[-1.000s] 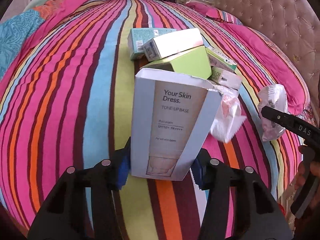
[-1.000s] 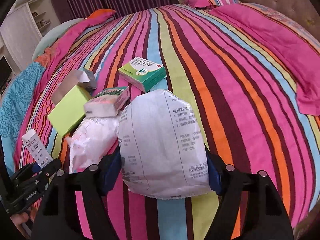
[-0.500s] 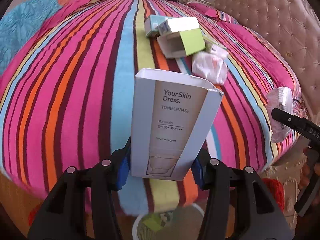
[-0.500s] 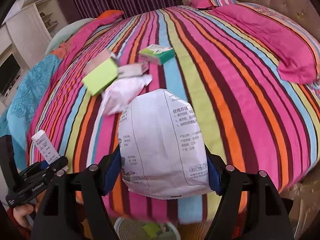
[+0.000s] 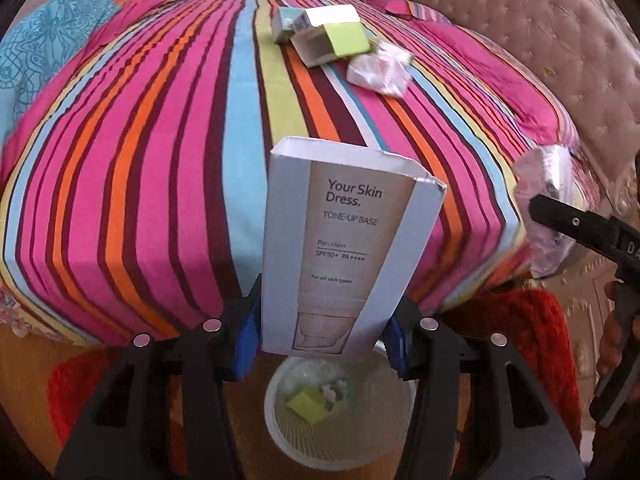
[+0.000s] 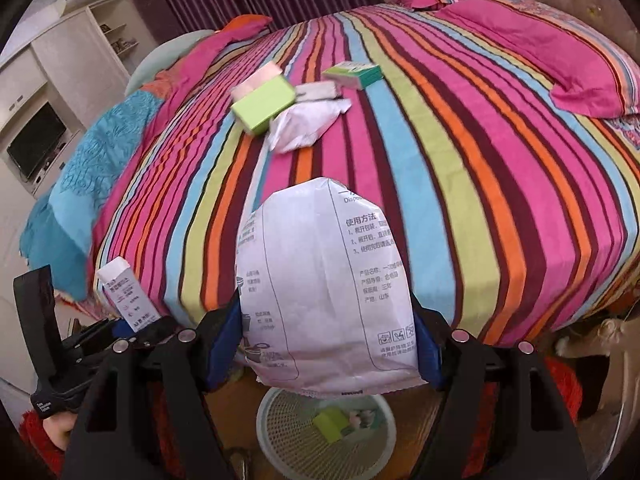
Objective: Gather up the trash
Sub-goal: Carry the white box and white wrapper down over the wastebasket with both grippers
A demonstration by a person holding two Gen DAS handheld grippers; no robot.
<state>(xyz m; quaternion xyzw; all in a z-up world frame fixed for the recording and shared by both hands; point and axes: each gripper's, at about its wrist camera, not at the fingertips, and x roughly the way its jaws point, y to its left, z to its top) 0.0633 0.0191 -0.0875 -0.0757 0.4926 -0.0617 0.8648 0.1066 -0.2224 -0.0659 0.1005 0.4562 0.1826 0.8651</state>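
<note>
- The left tool (image 5: pixel 322 334) pinches a white cosmetic box (image 5: pixel 348 248) by its lower end, between the blue pads. The box stands upright, past the foot edge of the bed (image 5: pixel 168 168) and above the basket (image 5: pixel 280 424) on the floor.
- I judge the box is empty card: light and stiff, but its open top can crush, so the hold low on the two side walls is a good one.
- The basket is white mesh and already holds a green box (image 5: pixel 308 404) and some crumpled pieces.
- The right tool (image 6: pixel 326 350) is pressed onto a white paper bag (image 6: pixel 326 292) with printed text, also over the basket (image 6: pixel 280 440). The bag looks soft and light; it may bend or slip, so a grip across its lower part suits it.
- On the bed, near the middle, more trash waits: a lime green box (image 6: pixel 264 106), a crumpled white wrapper (image 6: pixel 306 124), a small flat pack (image 6: pixel 316 90) and a green and white box (image 6: pixel 354 74), lying close together.
- Nothing stands between the two held things and the basket. The two tools are near each other, so they could bump if both release together.
</note>
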